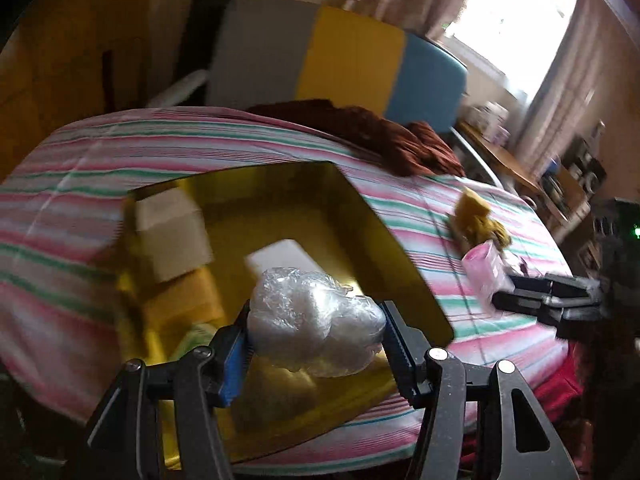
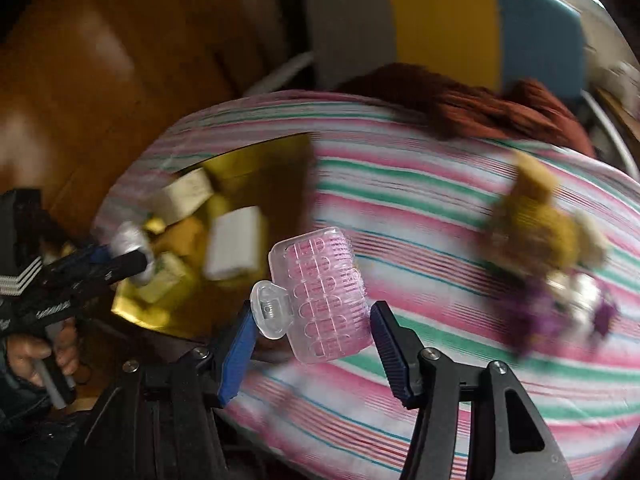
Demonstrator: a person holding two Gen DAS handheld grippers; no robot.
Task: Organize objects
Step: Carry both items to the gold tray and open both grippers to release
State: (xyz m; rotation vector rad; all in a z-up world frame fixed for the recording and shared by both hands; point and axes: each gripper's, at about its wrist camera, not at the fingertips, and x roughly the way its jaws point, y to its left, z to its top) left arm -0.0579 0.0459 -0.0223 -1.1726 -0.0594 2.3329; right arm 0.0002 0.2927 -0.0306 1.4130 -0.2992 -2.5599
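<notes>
Gold box on the striped bed is already holding several small boxes. I am carrying a plastic-wrapped bundle pinched in my left gripper above it, and a pink hair roller clamped in my right gripper; a plush toy, blurred, probably remains.

One gold box, two toys

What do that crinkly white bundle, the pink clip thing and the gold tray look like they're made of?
Crinkly bundle: thin clear plastic film, glossy, creased all over, wrapped round something white.
Pink clip: hard see-through plastic with moulded slots and a clear hinged tab; a small metal spring shows.
Gold tray: shiny, mirror-like gold surface, perhaps foil-faced card or metal; the blur leaves it open.
</notes>
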